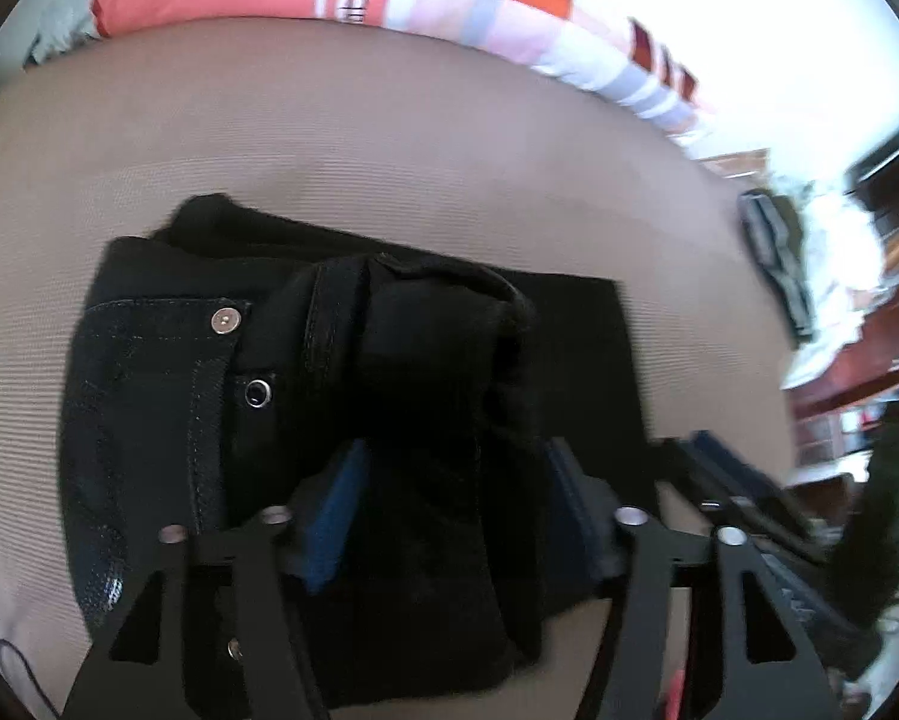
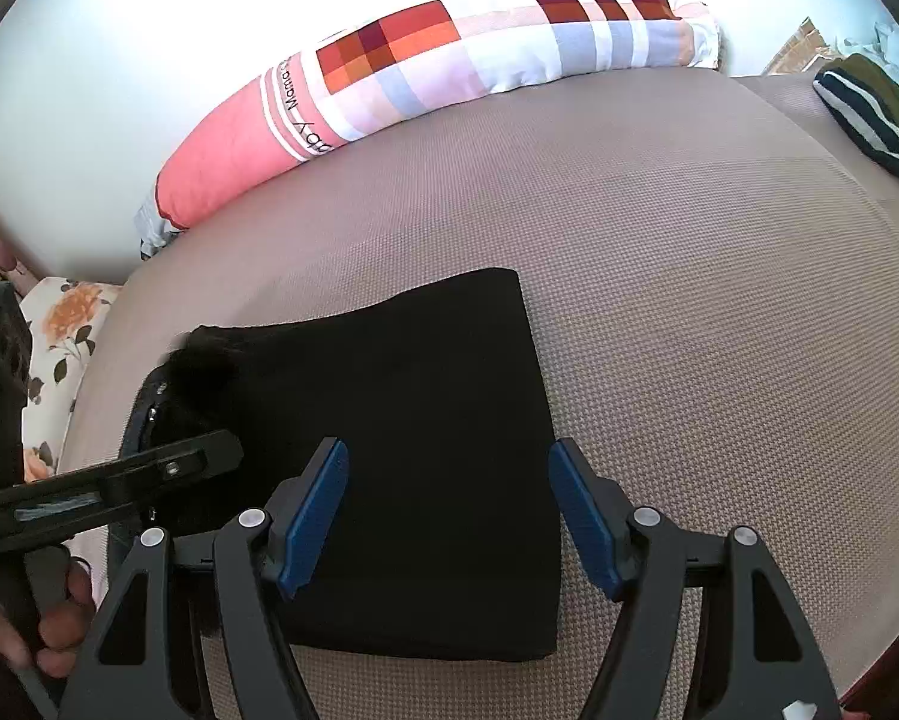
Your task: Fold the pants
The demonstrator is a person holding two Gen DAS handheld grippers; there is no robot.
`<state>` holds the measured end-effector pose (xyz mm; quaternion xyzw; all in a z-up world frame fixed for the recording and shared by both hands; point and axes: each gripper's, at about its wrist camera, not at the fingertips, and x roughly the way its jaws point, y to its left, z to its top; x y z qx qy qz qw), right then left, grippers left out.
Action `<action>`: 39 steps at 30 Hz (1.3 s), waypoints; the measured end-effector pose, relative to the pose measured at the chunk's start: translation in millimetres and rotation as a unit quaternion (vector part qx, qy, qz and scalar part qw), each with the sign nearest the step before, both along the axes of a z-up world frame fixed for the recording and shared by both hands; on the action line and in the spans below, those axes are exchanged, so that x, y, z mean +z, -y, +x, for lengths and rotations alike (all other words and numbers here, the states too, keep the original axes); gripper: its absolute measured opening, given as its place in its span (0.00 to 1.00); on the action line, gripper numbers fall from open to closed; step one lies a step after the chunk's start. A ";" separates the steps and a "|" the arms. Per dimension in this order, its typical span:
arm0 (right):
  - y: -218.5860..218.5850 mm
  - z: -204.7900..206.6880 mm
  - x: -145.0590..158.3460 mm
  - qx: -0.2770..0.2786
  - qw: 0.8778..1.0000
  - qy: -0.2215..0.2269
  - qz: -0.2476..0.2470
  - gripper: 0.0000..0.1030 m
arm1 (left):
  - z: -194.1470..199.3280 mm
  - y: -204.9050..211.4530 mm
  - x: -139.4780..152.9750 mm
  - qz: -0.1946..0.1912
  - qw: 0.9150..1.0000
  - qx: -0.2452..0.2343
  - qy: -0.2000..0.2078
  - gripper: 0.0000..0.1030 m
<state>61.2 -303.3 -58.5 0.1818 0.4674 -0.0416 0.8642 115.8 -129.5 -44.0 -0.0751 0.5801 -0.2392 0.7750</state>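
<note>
Black pants (image 2: 413, 438) lie folded on the beige bed (image 2: 659, 276). In the left wrist view the waistband end (image 1: 161, 396) with a metal button shows at the left. A raised bunch of black cloth (image 1: 425, 396) sits between the jaws of my left gripper (image 1: 449, 480), which stand wide apart around it. My right gripper (image 2: 449, 486) is open and empty, just above the folded pants. The left gripper's body shows at the left of the right wrist view (image 2: 119, 480), at the pants' left end.
A long pink and checkered pillow (image 2: 425, 72) lies along the far edge of the bed by the wall. A striped garment (image 2: 869, 114) lies at the bed's right end. A floral cloth (image 2: 59, 336) is at the left. Wooden furniture (image 1: 869, 360) stands beyond the bed.
</note>
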 end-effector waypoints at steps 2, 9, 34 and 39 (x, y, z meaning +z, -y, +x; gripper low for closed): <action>0.0 0.3 0.0 0.002 1.000 0.001 0.003 0.65 | -5.6 1.8 12.2 -0.008 1.000 -0.015 0.022 0.68; 3.2 1.0 0.6 0.019 0.999 0.009 0.048 0.65 | -20.1 -41.5 50.7 0.004 0.995 -0.009 0.102 0.70; -46.6 51.0 -55.3 0.149 0.955 -0.065 0.248 0.50 | -8.8 -160.1 -23.8 0.109 0.985 0.127 0.049 0.70; -57.7 67.9 -63.4 0.157 0.950 -0.063 0.261 0.36 | -8.0 -150.7 -29.0 0.129 0.983 0.117 0.061 0.72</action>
